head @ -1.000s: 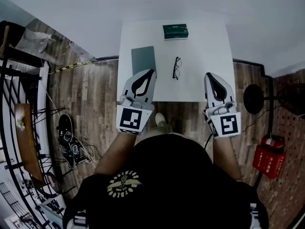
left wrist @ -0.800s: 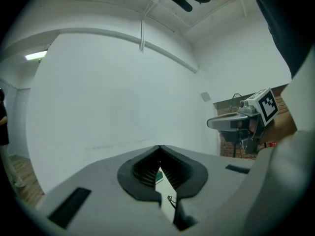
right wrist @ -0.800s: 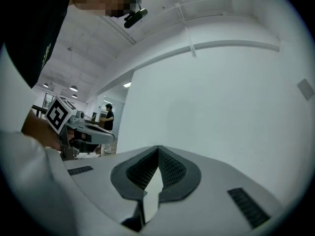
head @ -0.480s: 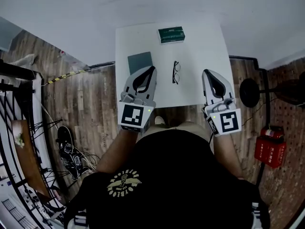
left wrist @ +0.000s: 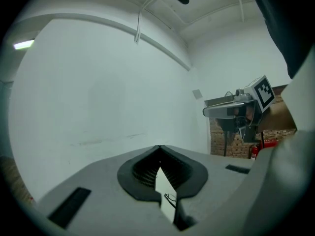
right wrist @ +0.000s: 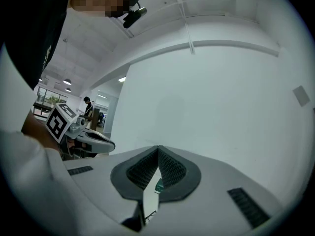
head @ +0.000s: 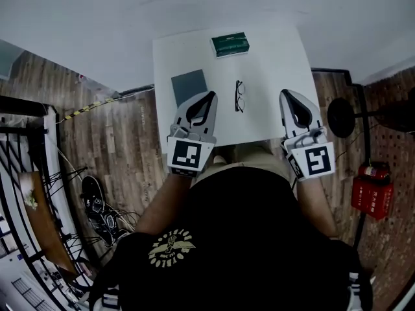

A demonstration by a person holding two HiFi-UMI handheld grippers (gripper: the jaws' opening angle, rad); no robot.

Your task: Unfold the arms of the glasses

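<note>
Glasses (head: 240, 96) lie flat on the white tabletop (head: 279, 63), between your two grippers and clear of both. Thin dark frame, the two rims lined up away from you. The arms look folded in, though at this size you can't be sure. Your left gripper (head: 211, 95) hangs over the near edge, fingers (left wrist: 140, 173) pressed tip to tip, holding nothing. Right gripper (head: 285, 93) likewise, fingers (right wrist: 172, 173) closed and empty. Green box (head: 230, 44) at the far edge; grey slab (head: 189, 86) left of the glasses.
</note>
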